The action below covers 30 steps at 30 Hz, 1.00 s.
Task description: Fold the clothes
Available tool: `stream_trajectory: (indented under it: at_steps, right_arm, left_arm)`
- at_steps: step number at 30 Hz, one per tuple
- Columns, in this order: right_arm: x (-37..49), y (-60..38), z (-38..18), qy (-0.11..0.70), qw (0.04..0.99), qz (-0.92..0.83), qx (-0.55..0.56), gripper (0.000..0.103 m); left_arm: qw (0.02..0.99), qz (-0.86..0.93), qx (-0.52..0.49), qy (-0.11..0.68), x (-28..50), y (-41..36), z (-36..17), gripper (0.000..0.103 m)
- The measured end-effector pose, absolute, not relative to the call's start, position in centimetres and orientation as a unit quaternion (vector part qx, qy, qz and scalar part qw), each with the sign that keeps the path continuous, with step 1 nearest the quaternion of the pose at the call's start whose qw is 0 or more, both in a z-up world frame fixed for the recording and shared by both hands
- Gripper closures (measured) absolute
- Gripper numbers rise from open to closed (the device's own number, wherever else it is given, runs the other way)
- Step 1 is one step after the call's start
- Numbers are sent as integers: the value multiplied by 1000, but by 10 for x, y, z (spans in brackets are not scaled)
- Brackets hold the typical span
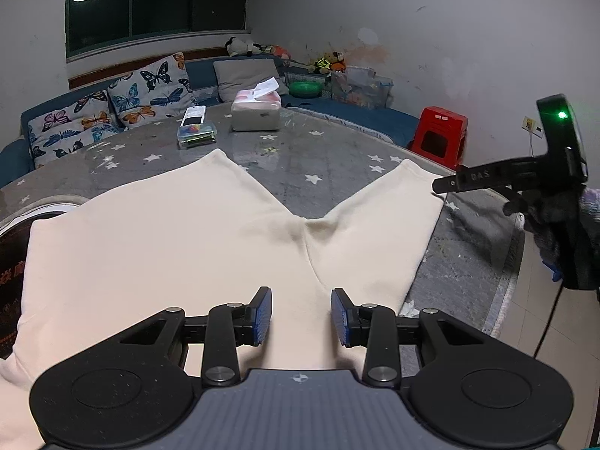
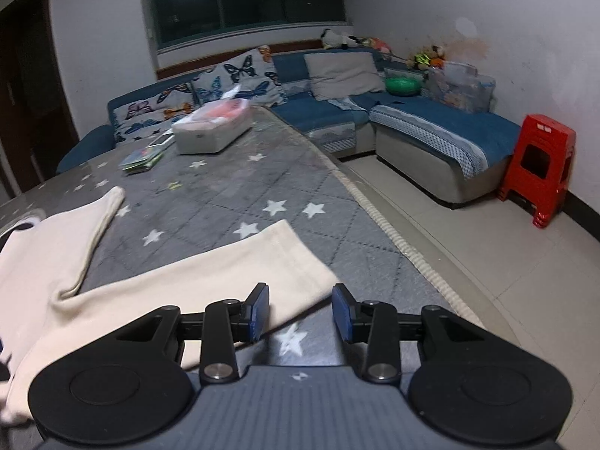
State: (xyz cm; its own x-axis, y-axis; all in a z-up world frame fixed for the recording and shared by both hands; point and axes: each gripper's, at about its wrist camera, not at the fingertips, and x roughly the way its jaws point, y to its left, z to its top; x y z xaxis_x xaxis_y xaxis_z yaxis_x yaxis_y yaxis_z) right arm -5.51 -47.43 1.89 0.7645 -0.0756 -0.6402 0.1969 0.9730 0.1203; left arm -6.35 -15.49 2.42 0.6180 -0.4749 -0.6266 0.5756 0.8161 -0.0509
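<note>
Cream fabric fills the space ahead of my left claw (image 1: 301,317): a pair of cream shorts (image 1: 168,247) lies flat on the grey star-printed table cover (image 1: 330,157), the waist end nearest me and passing under the claw, the two legs fanning away from it to the far left and far right with a V of grey cover showing between them. My left claw's blue pads (image 1: 264,315) are spread apart with nothing between them, hanging just above the cloth near the crotch seam.

My right claw (image 2: 301,313) is spread too, its pads (image 2: 260,311) holding nothing. Its left pad sits over the hem edge of the nearer leg of the shorts (image 2: 180,292); its right pad is over bare grey cover, with a white star between the two. The other leg lies off to the far left of this claw. From the left wrist view the right claw (image 1: 442,184) shows side-on at the far right, right at the outer edge of the right leg's hem.

Well beyond both claws, on the same cover, stand a white tissue box (image 1: 256,110) and a small clear box of coloured bits (image 1: 197,135). Behind them runs a blue sofa (image 2: 431,127) with butterfly cushions (image 1: 150,90), and a red plastic stool (image 2: 536,168) stands on the tiled floor to the right.
</note>
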Motion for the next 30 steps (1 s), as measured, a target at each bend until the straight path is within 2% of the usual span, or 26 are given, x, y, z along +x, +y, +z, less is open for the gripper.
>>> stream_trajectory:
  at_steps: [4, 5, 6, 13, 15, 17, 19, 20, 21, 28, 30]
  right_arm:
    - [-52, -476, 14, 332, 935, -81, 95, 79]
    - [-53, -476, 14, 331, 935, -86, 96, 89]
    - [-53, -477, 14, 330, 935, -91, 98, 90]
    - [-53, -487, 16, 322, 935, -92, 118, 86]
    - [-52, -486, 15, 321, 935, -89, 120, 77]
    - [-50, -484, 14, 323, 935, -91, 117, 77]
    - [-49, -483, 12, 322, 936, -92, 111, 80]
    - [-49, -482, 13, 321, 936, -92, 111, 94]
    - [-50, -482, 13, 320, 936, -90, 111, 96]
    - [-62, -485, 18, 312, 937, -112, 108, 98]
    - [-63, -486, 15, 317, 935, -109, 114, 96]
  left_arm:
    - [896, -291, 77, 326, -62, -155, 24, 65]
    - [897, -290, 77, 326, -62, -154, 24, 65]
    - [897, -290, 77, 326, -62, -154, 24, 65]
    - [899, -286, 73, 325, -57, -154, 28, 65]
    - [898, -286, 73, 325, -56, -155, 29, 65]
    - [898, -287, 74, 325, -54, -157, 30, 65]
    - [898, -290, 75, 323, -53, -160, 32, 65]
    - [898, -291, 75, 321, -53, -162, 33, 65]
    - [898, -293, 75, 320, -52, -163, 34, 65]
    - [896, -304, 73, 315, -41, -179, 37, 65]
    - [894, -308, 71, 319, -36, -185, 37, 65]
